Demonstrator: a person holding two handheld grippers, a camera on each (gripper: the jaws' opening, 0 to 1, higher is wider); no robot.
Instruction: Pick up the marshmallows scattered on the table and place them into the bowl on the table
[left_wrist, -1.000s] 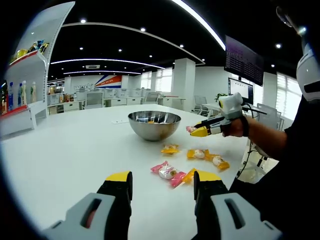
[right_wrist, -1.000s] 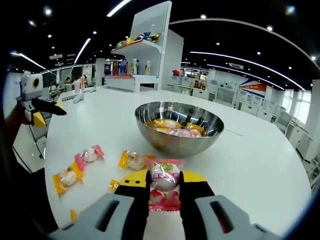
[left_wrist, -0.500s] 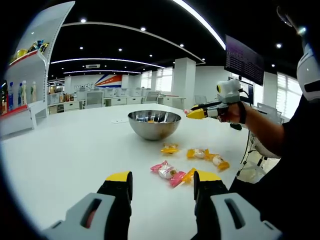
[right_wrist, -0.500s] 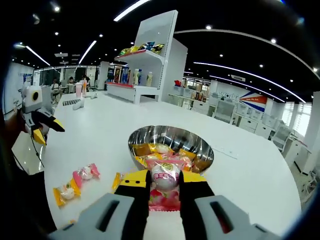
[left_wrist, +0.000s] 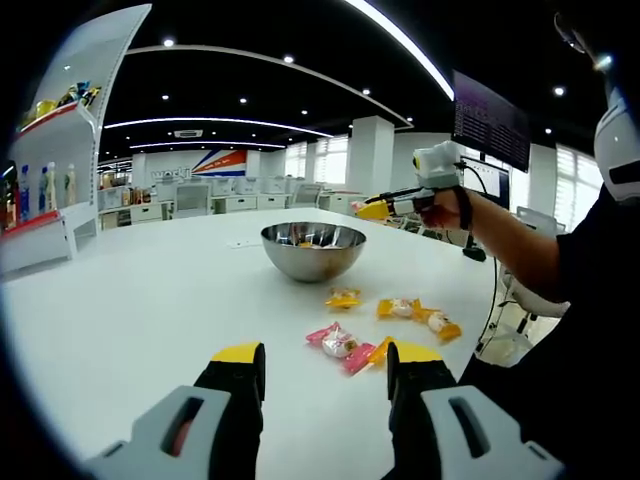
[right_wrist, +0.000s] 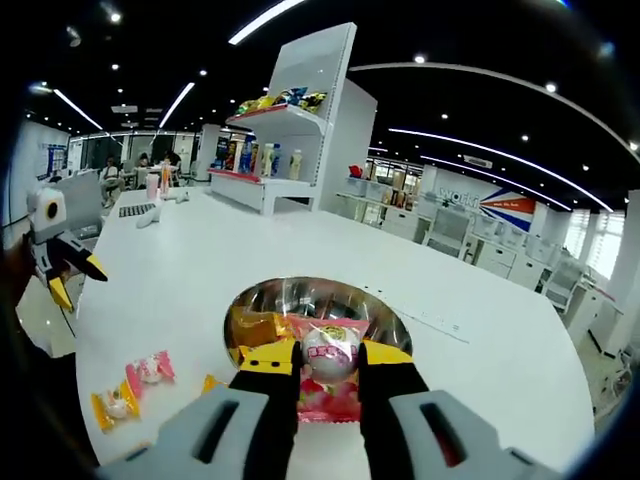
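The near part of the bowl (right_wrist: 318, 312) is hidden by the held marshmallow (right_wrist: 330, 352); shelf items (right_wrist: 280, 100) are too blurry to identify.

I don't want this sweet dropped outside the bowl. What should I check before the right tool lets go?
1. Right tool grips the pink-wrapped marshmallow: ok.
2. Tool is over the steel bowl: ok in the right gripper view; the left gripper view puts it near the bowl's right rim, so centring cannot tell.
3. Bowl has room: ok, sweets lie low inside.
4. Left tool is away from the bowl: ok, open, low over the table.
5. Sweets left on the table: not ok, several remain, including a pink one.
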